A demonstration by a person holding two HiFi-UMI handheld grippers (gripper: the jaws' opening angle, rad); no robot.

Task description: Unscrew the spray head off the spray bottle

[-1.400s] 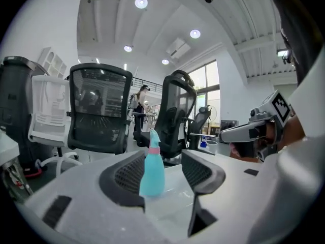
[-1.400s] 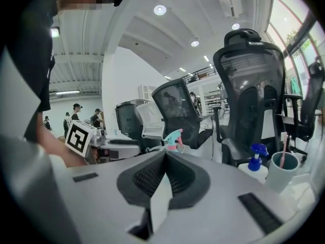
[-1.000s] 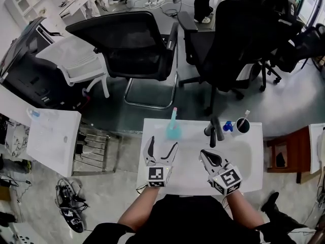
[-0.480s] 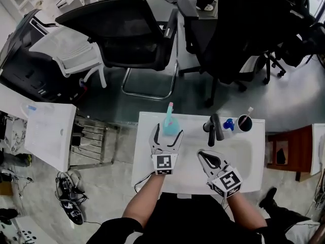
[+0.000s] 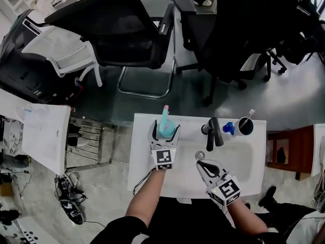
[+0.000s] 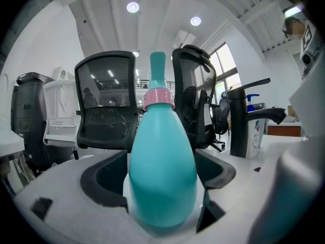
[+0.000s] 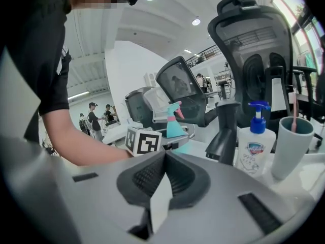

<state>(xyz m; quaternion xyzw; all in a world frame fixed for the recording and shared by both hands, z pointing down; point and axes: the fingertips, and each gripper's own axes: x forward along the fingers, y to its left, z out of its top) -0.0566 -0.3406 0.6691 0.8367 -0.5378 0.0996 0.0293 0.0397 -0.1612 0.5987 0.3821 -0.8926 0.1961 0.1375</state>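
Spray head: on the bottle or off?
On. In the left gripper view the spray head sits above its pink collar atop the upright teal bottle.

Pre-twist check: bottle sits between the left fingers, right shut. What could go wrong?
1. Bottle stands near the table's far edge; a nudge from the left gripper could tip it off.
2. Its body is rounded and smooth; it may spin when the spray head is twisted.
3. Right gripper is shut; it must open before taking the head.
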